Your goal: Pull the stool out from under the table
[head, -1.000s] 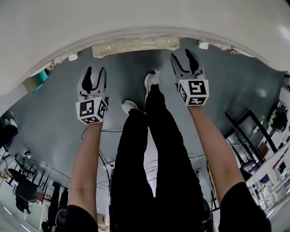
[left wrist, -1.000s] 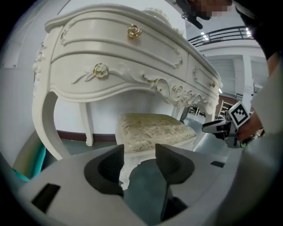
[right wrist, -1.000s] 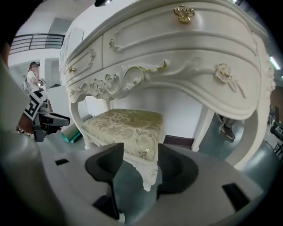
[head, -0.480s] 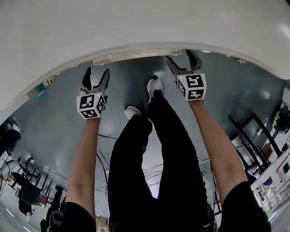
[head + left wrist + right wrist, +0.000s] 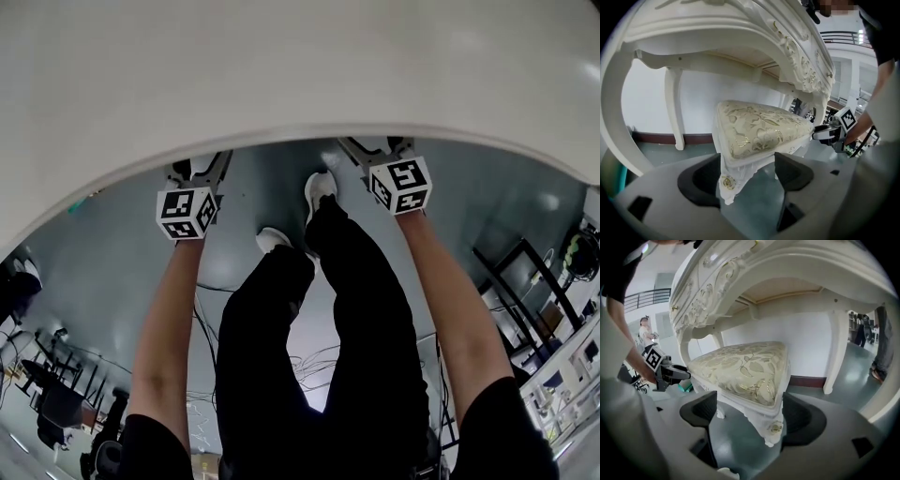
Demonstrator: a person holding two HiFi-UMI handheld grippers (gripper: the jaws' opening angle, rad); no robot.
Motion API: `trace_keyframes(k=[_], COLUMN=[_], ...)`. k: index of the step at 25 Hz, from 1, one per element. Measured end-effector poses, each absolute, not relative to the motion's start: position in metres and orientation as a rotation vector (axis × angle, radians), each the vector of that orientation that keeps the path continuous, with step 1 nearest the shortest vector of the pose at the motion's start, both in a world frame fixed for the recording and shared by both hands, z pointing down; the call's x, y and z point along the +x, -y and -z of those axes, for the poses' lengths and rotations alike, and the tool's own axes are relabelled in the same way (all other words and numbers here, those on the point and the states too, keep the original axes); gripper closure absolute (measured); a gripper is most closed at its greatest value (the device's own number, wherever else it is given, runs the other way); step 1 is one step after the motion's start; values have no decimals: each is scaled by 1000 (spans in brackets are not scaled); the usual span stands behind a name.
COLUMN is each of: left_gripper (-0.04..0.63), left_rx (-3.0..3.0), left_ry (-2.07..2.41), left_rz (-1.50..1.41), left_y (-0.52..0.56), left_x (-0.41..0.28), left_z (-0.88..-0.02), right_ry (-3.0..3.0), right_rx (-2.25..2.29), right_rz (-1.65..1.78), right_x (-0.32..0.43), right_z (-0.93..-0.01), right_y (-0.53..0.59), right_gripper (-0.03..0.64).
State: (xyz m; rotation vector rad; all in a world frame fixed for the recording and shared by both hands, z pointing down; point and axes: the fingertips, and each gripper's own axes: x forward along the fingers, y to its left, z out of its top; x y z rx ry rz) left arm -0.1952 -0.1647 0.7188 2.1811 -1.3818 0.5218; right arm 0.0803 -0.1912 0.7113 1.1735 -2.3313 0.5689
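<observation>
The stool has a gold-patterned cushion on a white carved frame and stands under the white table. In the head view the tabletop hides it. My left gripper has its jaws opening around the stool's front left corner, and its right pad stands off the frame. My right gripper has its jaws opening around the other front corner, with gaps at both pads. In the head view the left gripper and the right gripper reach under the table's edge, their tips hidden.
The table's curved white legs stand to either side of the stool, with a white wall and dark skirting behind. My legs and white shoes are between my arms. Cables lie on the grey floor and black frames stand at the right.
Both grippers moved forward under the table's edge and their jaws spread wider. The tabletop now fills more of the head view and hides the stool's front edge.
</observation>
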Motion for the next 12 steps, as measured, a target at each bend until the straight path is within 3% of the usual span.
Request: trace_keyframes(k=[12], left_gripper=[225], left_rx=[2192], left_ry=[1301], left_rz=[-617], left_y=[171], left_x=[-188], left_z=[-731], right_ry=[2285], right_rx=[1187], right_rz=[-582], right_x=[73], right_z=[-720], right_y=[193], right_gripper=[186])
